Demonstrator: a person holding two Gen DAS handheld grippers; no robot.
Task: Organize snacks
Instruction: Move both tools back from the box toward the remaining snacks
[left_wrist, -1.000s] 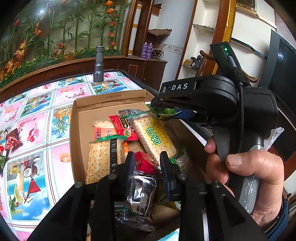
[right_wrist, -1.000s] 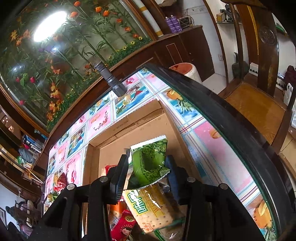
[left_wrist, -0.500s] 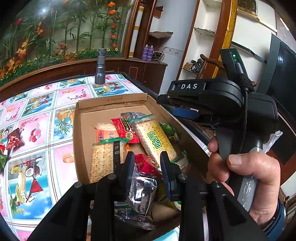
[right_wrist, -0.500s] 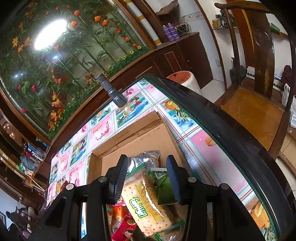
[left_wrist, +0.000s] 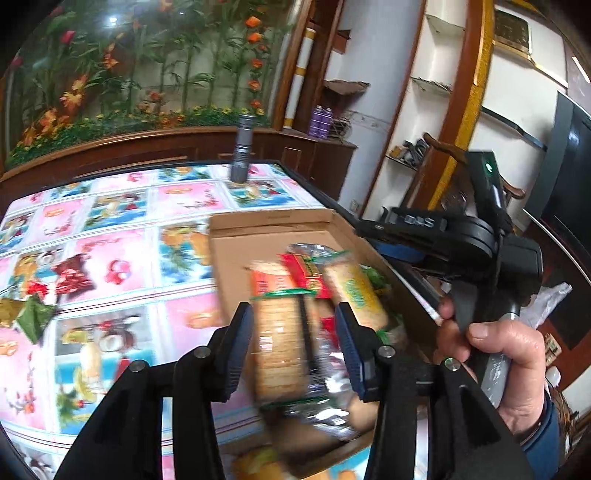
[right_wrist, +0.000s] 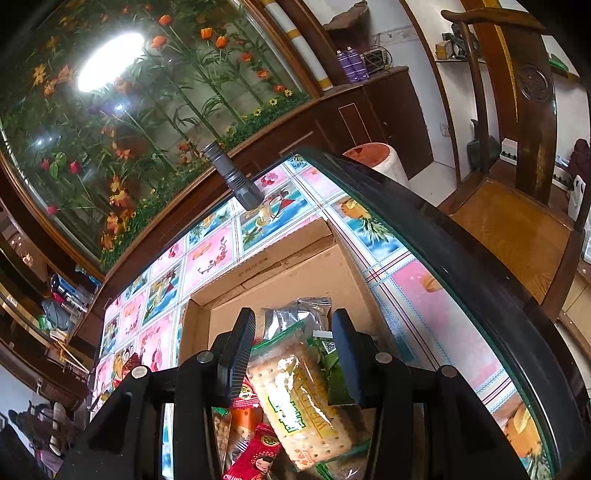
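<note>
Cardboard forms the shallow box (right_wrist: 295, 273) near the worktop's (right_wrist: 417, 295) right edge, and we gather the snacks there so they sit together instead of scattered. Inside lie cracker packs (right_wrist: 299, 402), a red packet (right_wrist: 255, 458), a green packet (right_wrist: 330, 369) and a silver pouch (right_wrist: 295, 314). Our left gripper (left_wrist: 295, 341) hovers over the box with its jaws spread and nothing pinched between them, though blur softens that view. Our right gripper (right_wrist: 293, 354) also stands released above the crackers. A few snacks (left_wrist: 70, 273) wait on the worktop's left side, well apart from the box, likely next. A grey flashlight (right_wrist: 232, 177) stands upright beyond.
</note>
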